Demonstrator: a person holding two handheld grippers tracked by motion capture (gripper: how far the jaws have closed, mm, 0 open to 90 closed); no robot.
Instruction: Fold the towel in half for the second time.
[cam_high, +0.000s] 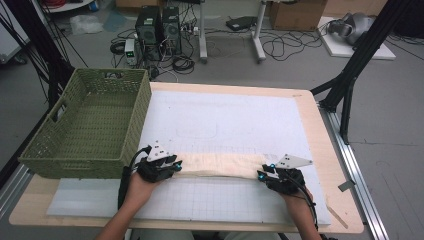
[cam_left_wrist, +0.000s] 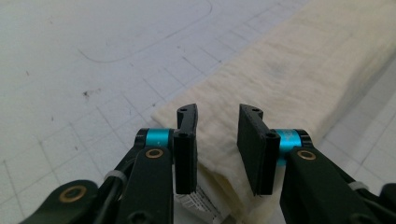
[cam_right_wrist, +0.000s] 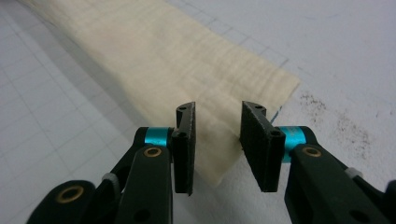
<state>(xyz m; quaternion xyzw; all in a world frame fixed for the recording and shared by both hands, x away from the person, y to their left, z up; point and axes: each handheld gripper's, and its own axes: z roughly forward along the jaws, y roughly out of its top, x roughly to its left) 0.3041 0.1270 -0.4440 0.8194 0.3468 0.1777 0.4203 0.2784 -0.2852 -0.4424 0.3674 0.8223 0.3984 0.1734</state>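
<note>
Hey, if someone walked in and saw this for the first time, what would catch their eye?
Probably the long cream cloth, folded into a strip across the white mat, with the left gripper at one end and the right gripper at the other. Both have open jaws over the cloth ends. Next, the green basket at the table's left edge.

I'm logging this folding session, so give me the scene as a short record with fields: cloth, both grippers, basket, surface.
cloth: cream cloth, folded into a long strip, flat across the mat
left gripper: at the strip's left end, jaws open over it
right gripper: at the strip's right end, jaws open over it
basket: green woven basket at the table's left, nothing seen inside
surface: white gridded mat on a wooden table
</note>
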